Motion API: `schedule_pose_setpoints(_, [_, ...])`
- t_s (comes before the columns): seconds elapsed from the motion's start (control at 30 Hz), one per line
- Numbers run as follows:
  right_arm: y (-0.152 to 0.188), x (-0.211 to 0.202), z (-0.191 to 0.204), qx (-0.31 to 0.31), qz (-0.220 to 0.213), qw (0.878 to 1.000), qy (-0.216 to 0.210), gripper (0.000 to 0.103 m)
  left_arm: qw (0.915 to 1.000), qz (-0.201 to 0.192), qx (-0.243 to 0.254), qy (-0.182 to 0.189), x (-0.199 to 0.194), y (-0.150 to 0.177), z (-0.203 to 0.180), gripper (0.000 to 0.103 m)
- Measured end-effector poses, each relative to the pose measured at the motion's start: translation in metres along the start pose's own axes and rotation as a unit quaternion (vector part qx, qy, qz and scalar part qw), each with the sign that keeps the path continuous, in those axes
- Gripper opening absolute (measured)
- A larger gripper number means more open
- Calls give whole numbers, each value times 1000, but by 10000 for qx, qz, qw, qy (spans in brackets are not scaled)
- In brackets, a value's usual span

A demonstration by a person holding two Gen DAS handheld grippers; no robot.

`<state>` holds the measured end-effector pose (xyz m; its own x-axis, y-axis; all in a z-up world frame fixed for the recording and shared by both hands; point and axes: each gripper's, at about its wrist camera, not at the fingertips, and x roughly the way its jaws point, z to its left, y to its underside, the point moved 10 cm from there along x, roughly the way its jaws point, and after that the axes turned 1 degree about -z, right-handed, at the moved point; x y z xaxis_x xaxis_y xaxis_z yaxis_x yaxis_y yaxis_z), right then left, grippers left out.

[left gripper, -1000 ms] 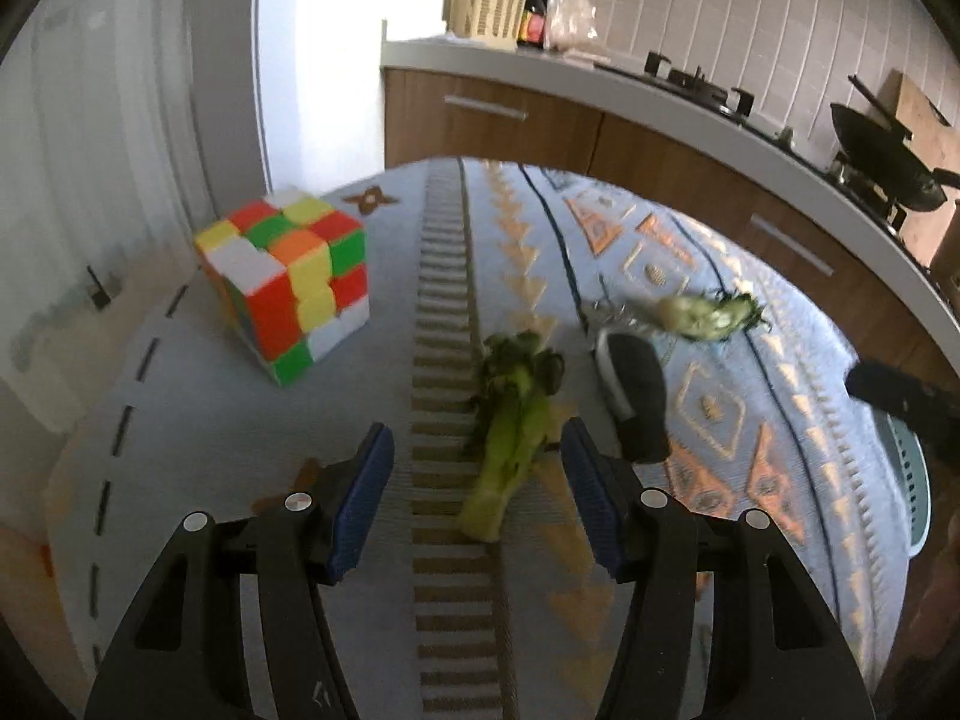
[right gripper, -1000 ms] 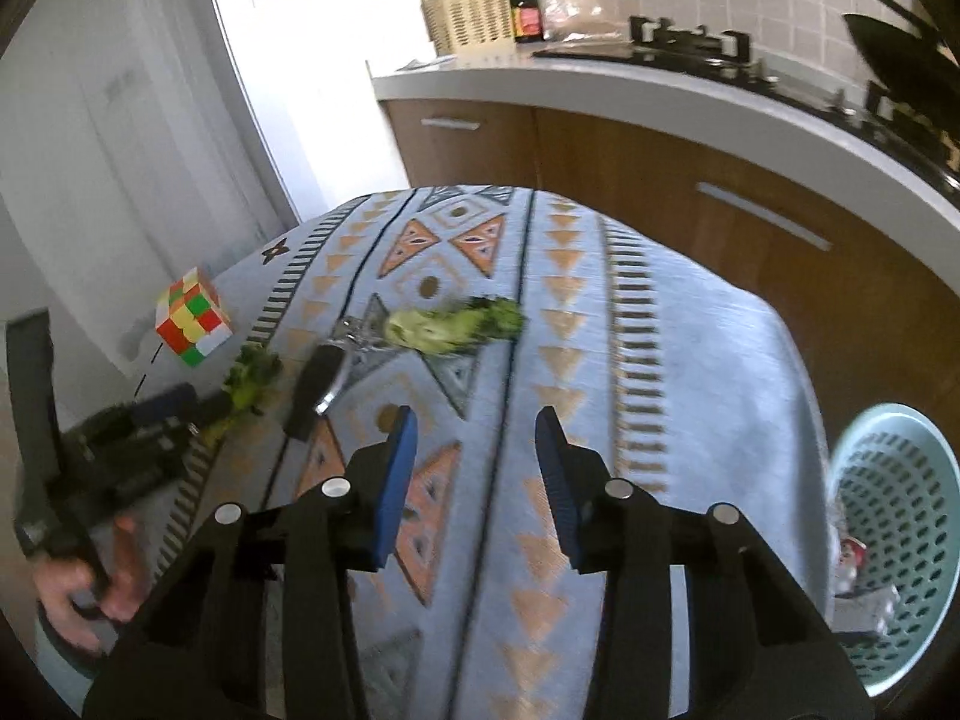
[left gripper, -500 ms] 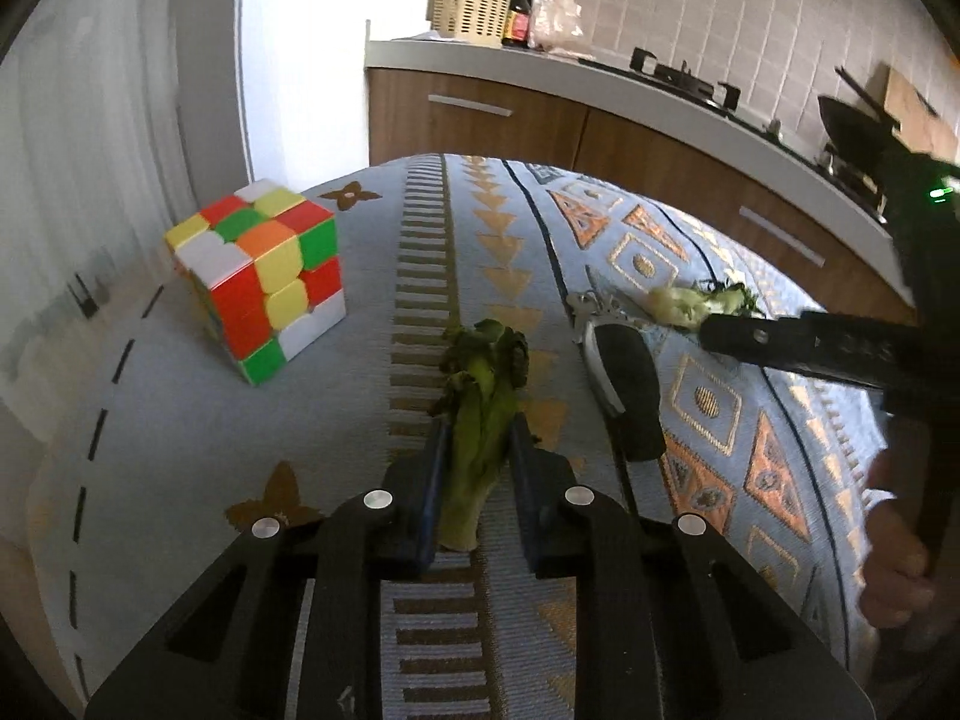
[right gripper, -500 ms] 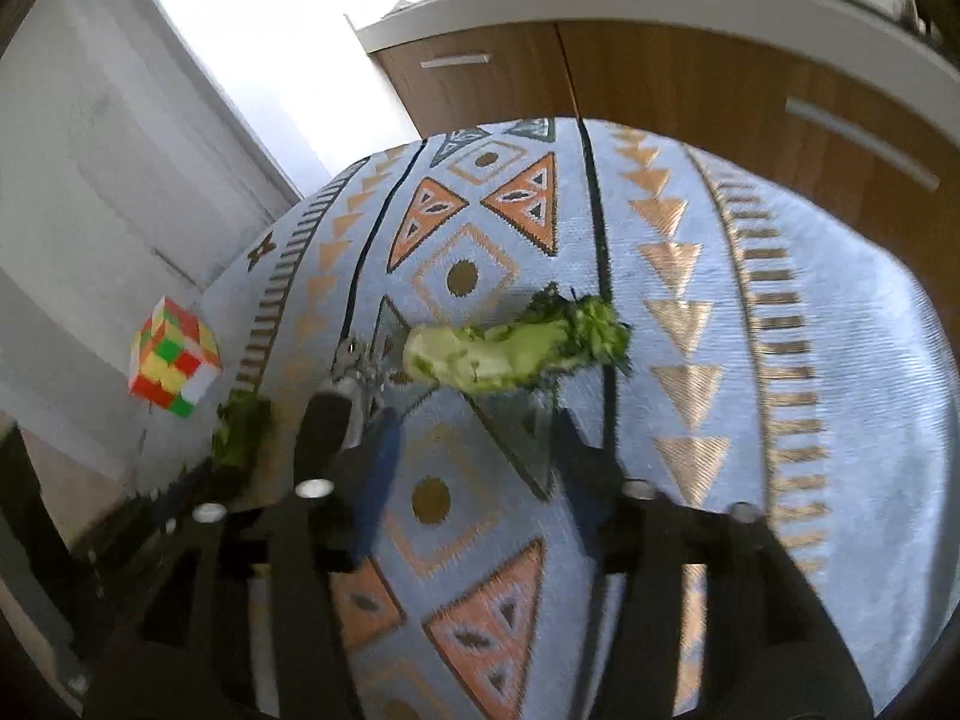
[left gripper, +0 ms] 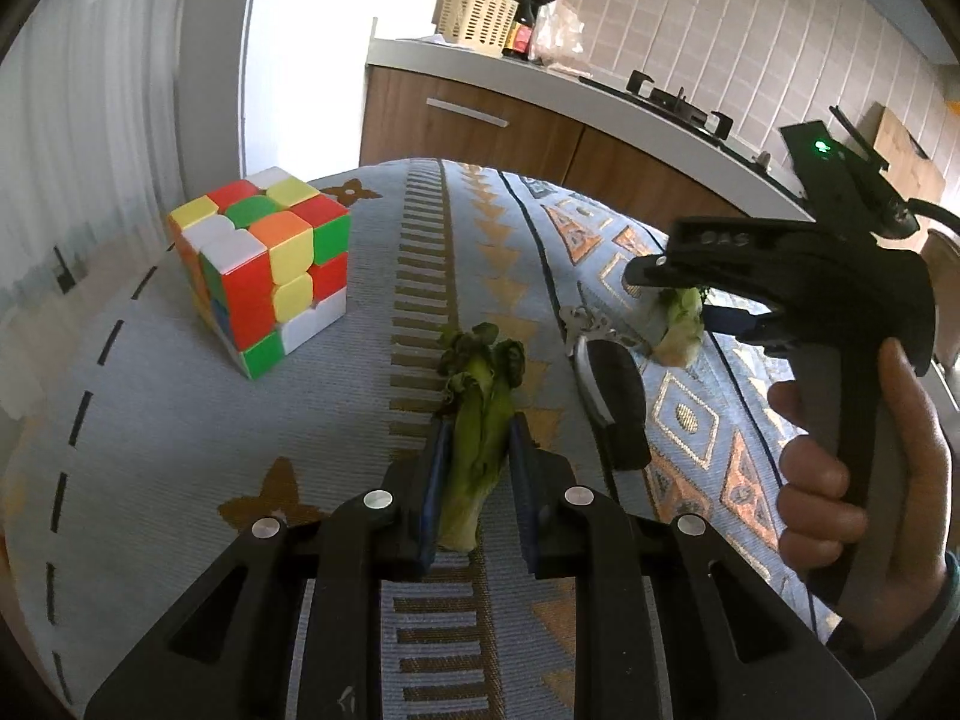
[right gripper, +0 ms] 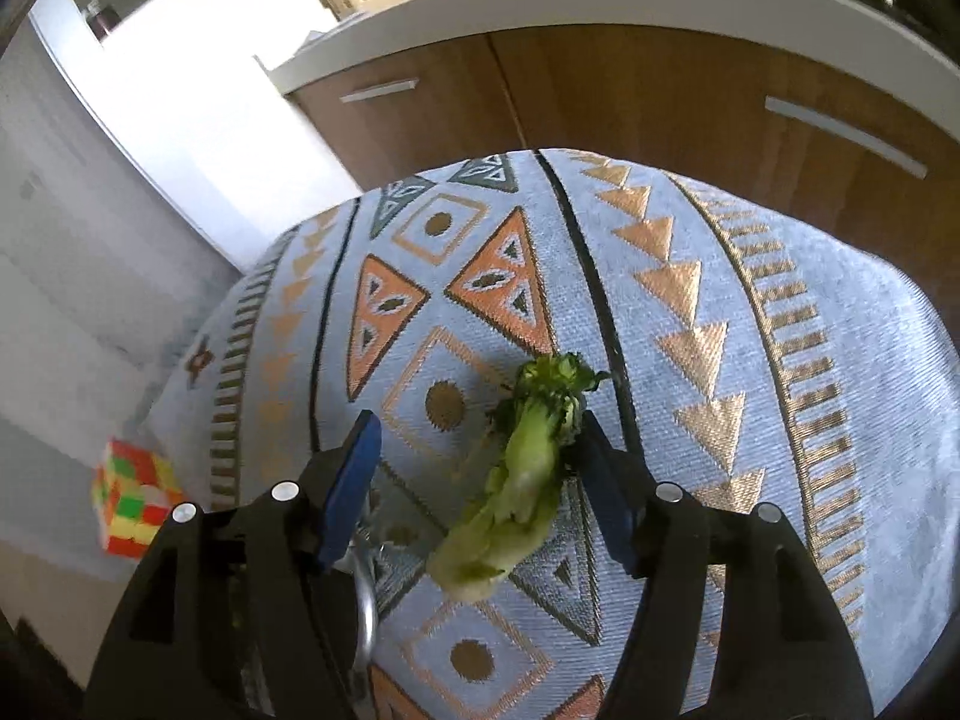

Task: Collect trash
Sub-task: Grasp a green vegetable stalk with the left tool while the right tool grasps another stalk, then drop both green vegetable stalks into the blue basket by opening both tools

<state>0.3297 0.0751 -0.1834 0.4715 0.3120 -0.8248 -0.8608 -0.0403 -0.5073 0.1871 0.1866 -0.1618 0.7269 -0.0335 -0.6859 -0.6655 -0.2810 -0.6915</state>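
- A wilted green vegetable stalk (left gripper: 477, 438) lies on the patterned tablecloth (left gripper: 180, 450), on the band of brown bars that runs along the cloth, its leafy end pointing toward the far edge of the table.
- The left gripper (left gripper: 474, 480) is clamped on this stalk: its blue pads press the stem from both sides, the jaws narrowed to the stem's width, the cut end sticking out toward the camera.
- A second vegetable scrap (right gripper: 522, 480), pale at its cut base and dark at its frilled top, lies further toward the cloth's right side, on the orange diamond and triangle figures.
- The right gripper (right gripper: 480, 480) straddles this scrap with its jaws wide and just opened further; the scrap sits between the blue pads, close against the right one, with a clear gap to the left one. It is not gripped.
- A hand (left gripper: 858, 480) wraps the right gripper's black handle at the right of the left wrist view.
- A black key fob with a metal ring (left gripper: 612, 396) lies on the cloth between the two scraps.
- A scrambled puzzle cube (left gripper: 264, 276) stands near the cloth's left edge, well apart from the scraps.
- Beyond the table's far edge runs a kitchen counter (left gripper: 540, 90) with wooden cabinet fronts, carrying a cream basket (left gripper: 474, 18) and bottles.
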Motion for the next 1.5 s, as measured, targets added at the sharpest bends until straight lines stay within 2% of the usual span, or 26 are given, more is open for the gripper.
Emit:
schedule_pose_setpoints(0.1, [5,0,0,-240,-94,9993,283,60,10000,-5,-36,38,0,0,0,19])
schedule_pose_setpoints(0.17, [9,-2,-3,-411,-150,9974,576,51,10000,-7,-20,48,0,0,0,19])
schedule_pose_setpoints(0.23, [10,-4,-7,-492,-193,9956,770,28,10000,-7,-17,46,0,0,-1,19])
schedule_pose_setpoints(0.3, [11,-7,-9,-430,-173,9979,456,19,10000,-9,-17,50,1,-1,0,19])
schedule_pose_setpoints(0.4, [13,-20,-14,-302,-232,9993,56,19,10000,-13,-16,95,0,-1,0,19])
schedule_pose_setpoints(0.63, [13,-81,-36,-405,-682,9967,-149,19,9988,-252,-57,405,-16,-4,-4,19])
schedule_pose_setpoints(0.73, [15,-110,-55,-426,-925,9947,-118,19,9962,-182,-312,798,-25,-1,-17,19])
schedule_pose_setpoints(1.0, [25,-183,-135,-187,-1550,9870,374,19,9897,-450,78,1357,-64,-9,-88,19])
schedule_pose_setpoints(1.2, [27,-229,-188,-72,-1893,9783,843,19,9841,-545,402,1639,-75,-20,-147,19])
schedule_pose_setpoints(1.37, [39,-251,-230,102,-1943,9747,1098,19,9782,-484,755,1874,-75,-19,-199,19])
schedule_pose_setpoints(1.5, [53,-250,-264,297,-1854,9719,1421,19,9722,-395,1129,2015,-69,-14,-243,19])
